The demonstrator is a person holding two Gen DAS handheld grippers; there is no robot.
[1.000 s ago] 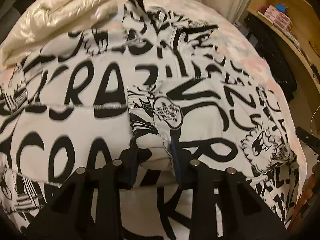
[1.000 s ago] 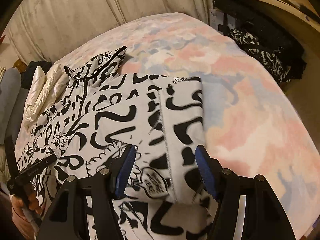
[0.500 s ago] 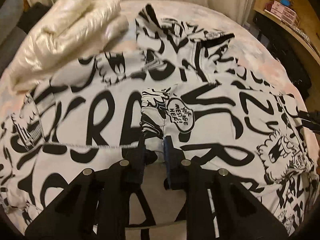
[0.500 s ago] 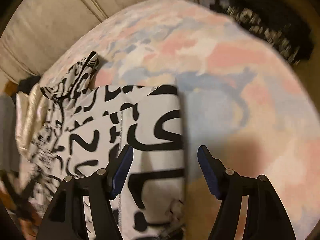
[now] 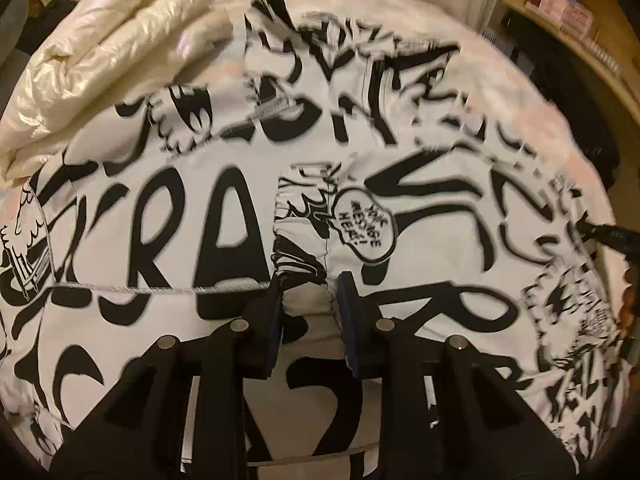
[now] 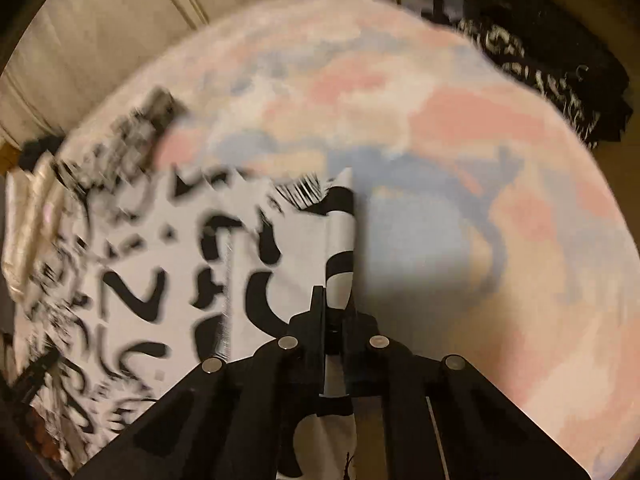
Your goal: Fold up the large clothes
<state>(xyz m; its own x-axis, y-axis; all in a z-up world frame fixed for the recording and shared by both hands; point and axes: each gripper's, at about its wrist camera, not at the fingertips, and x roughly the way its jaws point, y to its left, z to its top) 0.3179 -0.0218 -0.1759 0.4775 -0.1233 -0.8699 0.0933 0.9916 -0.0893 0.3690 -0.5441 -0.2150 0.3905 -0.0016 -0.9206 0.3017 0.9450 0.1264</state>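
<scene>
Bed (image 6: 460,128) under a pastel pink, blue and cream cover. The garment (image 5: 224,216), white with heavy black graffiti lettering, lies spread flat over most of it.

Left gripper (image 5: 310,300): points steeply down at the middle of the garment. Its 2 blue-padded fingers (image 5: 276,320) stand a little apart and pinch a gathered bunch of cloth, a cuff (image 5: 300,236) with an elastic-looking ruched edge. Beside the cuff, a printed speech bubble (image 5: 364,224). A stitched seam (image 5: 160,290) runs from the left finger out toward the left edge of the view.

Right gripper (image 6: 334,308): fingers pressed together, with the garment's right-hand edge (image 6: 342,240) nipped between them. A strip of the black-and-white cloth passes between the pads and shows again below them. The edge rises a little off the cover, and bare cover lies just to its right. Much of this view is motion-blurred, so the far prints are unreadable.

A cream puffy jacket (image 5: 108,52) lies bunched at the far left corner of the bed, touching the garment's edge. Pale curtains (image 6: 100,40) hang behind the bed. Dark cloth with white marks (image 6: 540,68) sits beyond the bed's far right side. A wooden shelf (image 5: 580,12) with small boxes stands at the upper right of the left view.
</scene>
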